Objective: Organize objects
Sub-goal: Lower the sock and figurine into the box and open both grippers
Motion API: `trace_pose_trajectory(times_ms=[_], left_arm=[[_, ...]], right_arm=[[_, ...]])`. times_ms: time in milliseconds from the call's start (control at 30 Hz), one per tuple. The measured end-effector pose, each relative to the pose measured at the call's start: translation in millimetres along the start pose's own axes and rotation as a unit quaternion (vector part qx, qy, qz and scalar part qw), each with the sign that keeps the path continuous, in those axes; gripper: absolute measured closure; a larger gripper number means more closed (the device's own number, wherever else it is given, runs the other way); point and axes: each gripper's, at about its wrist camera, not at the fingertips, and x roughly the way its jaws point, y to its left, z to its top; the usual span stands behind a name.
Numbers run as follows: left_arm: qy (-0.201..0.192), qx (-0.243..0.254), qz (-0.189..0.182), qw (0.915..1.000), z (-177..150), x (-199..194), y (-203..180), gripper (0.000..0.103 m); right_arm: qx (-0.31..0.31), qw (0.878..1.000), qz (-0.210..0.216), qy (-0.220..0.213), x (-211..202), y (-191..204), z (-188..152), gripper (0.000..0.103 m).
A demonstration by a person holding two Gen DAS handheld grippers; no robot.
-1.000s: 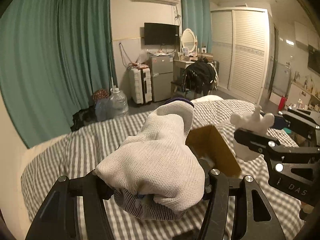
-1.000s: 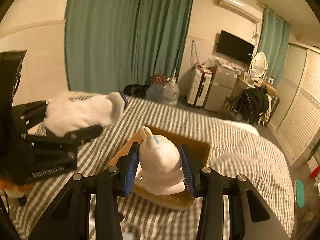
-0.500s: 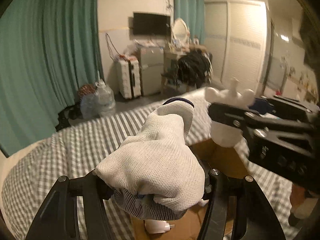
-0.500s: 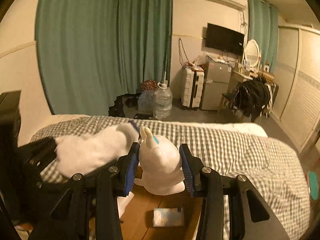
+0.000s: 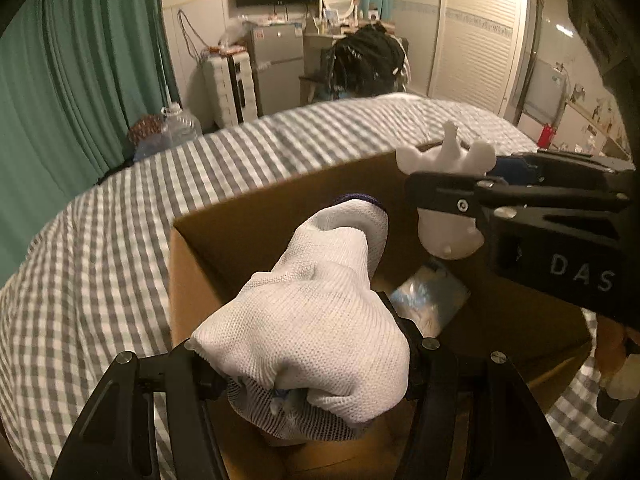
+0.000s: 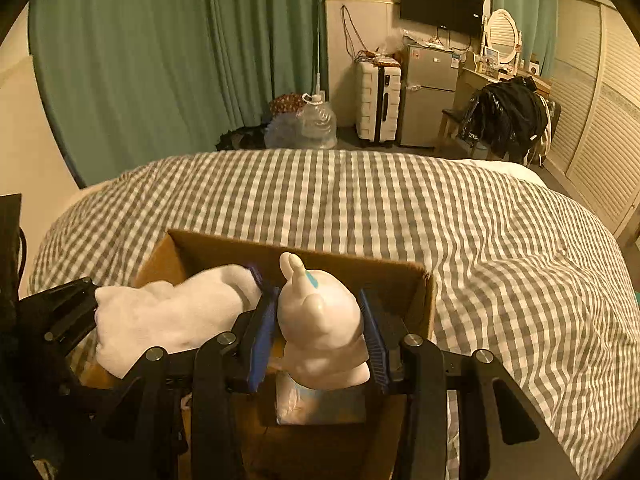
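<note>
An open cardboard box sits on the checked bed. My left gripper is shut on a bundled white knit glove, held over the box's left half; the glove also shows in the right wrist view. My right gripper is shut on a white animal figurine with a blue mark on its ear, held over the box's right half; the figurine also shows in the left wrist view. A small plastic packet lies on the box floor below.
The grey-and-white checked bedcover surrounds the box. Beyond the bed are green curtains, water jugs, a white suitcase, a small fridge and a chair with dark clothes.
Both grippers have come down and forward over the box with their loads. The box now fills the lower part of both views and the packet inside shows.
</note>
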Motion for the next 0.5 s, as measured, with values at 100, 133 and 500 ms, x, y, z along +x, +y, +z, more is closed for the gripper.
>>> trace_pose_trajectory(times_ms=[100, 133, 500], left_arm=[[0.007, 0.000, -0.004, 1.0000, -0.5, 5.5, -2.1, 0.042], [0.006, -0.001, -0.005, 1.0000, -0.8, 4.9, -2.4, 0.041], [0.006, -0.008, -0.018, 0.9998, -1.5, -3.9, -1.0, 0.021]], right_arm=[[0.002, 1.000, 0.005, 0.007, 5.9, -2.8, -3.8, 0.063], [0.001, 1.000, 0.005, 0.008, 7.5, -4.1, -3.7, 0.063], [0.012, 1.000, 0.013, 0.000, 1.3, -5.5, -9.5, 0.049]])
